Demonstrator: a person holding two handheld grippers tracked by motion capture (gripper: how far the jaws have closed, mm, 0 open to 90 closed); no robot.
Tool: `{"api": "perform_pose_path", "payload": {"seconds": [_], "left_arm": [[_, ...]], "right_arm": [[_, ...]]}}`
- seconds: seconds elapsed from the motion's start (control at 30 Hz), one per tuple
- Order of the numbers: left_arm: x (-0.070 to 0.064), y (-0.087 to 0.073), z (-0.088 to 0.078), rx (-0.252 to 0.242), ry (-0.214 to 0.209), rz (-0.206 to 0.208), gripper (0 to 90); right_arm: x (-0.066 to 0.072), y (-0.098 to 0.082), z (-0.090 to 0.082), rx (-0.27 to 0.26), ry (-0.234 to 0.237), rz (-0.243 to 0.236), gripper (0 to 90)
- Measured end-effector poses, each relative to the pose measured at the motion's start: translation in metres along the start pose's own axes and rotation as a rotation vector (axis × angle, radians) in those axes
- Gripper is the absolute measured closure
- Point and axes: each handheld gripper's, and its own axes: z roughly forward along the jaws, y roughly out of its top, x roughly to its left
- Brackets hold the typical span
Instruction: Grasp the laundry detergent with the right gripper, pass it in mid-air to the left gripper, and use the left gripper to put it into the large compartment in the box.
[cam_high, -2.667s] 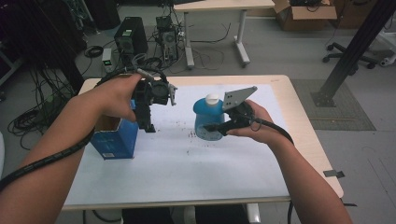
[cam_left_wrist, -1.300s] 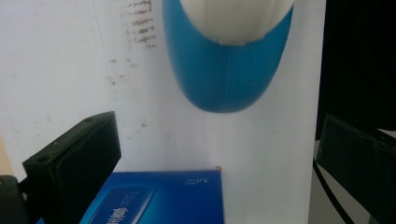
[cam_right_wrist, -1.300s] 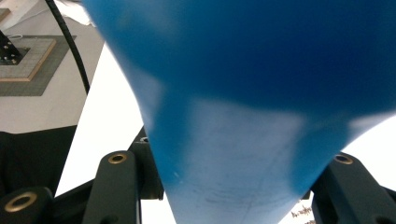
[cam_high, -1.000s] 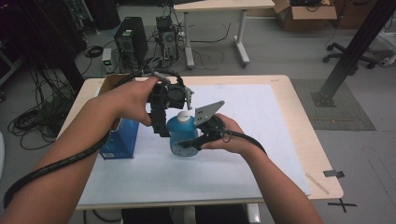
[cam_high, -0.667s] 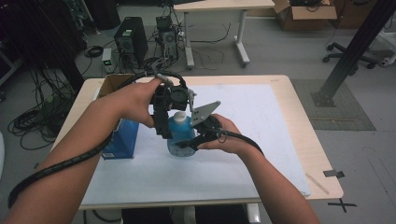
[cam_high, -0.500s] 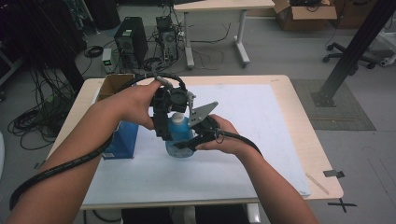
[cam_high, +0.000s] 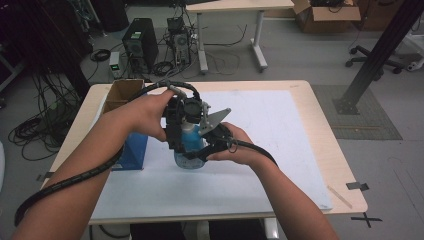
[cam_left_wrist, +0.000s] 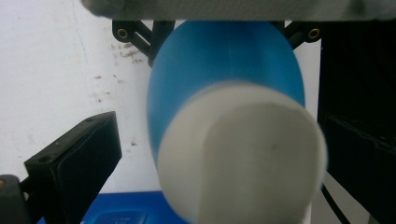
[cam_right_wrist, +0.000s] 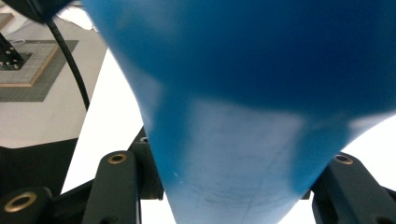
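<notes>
A blue bottle (cam_high: 189, 151) with a white cap stands at the middle of the table on the white mat (cam_high: 280, 125). My right gripper (cam_high: 201, 150) is shut on its lower body, and in the right gripper view the bottle (cam_right_wrist: 243, 70) sits between the two black jaws of that gripper (cam_right_wrist: 231, 163). My left gripper (cam_high: 186, 122) hangs over the bottle's top. In the left gripper view the white cap (cam_left_wrist: 243, 158) lies between the jaws of the left gripper (cam_left_wrist: 217, 135); the left finger (cam_left_wrist: 74, 158) stands clear of the cap, so the gripper is open.
A blue box (cam_high: 132, 150) stands just left of the bottle, under my left forearm. An open cardboard box (cam_high: 122, 92) sits at the table's far left corner. Beyond the table are computers, cables, a second table and a black post.
The right gripper has carried the bottle leftward from the mat's middle. The left gripper has left the blue box and come over the cap. In the last second both hands shifted only slightly left.
</notes>
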Motion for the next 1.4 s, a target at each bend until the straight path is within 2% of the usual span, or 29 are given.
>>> {"api": "perform_pose_path", "payload": {"seconds": [0.1, 0.27, 0.3, 0.37, 0.47, 1.1, 1.4], "left_arm": [[-0.0005, 0.0011, 0.0005, -0.002, 0.006, 0.003, 0.7], [-0.0013, 0.0035, 0.0009, -0.001, 0.006, 0.005, 2.2], [-0.0018, 0.0037, 0.0009, -0.004, 0.005, 0.001, 3.0], [-0.0016, 0.0045, 0.0005, 0.003, 0.004, 0.006, 4.7], [-0.0005, 0.0053, 0.0003, 0.011, -0.016, -0.017, 8.2], [-0.0009, 0.0046, -0.0042, 0.025, 0.015, -0.016, 19.0], [-0.0020, 0.0069, -0.0058, 0.029, 0.022, -0.011, 25.4]], "right_arm": [[0.0005, 0.0015, 0.0006, -0.002, -0.002, -0.004, 45.9], [-0.0014, 0.0032, 0.0019, 0.003, -0.025, -0.037, 45.9], [-0.0005, 0.0036, 0.0016, 0.001, -0.014, -0.025, 45.9], [-0.0011, 0.0038, 0.0015, 0.004, -0.024, -0.033, 45.9], [-0.0006, 0.0041, 0.0012, -0.001, -0.014, -0.029, 45.9], [-0.0007, 0.0060, 0.0000, -0.020, -0.017, -0.030, 45.9], [-0.0006, 0.0076, -0.0005, -0.012, -0.018, -0.029, 45.9]]}}
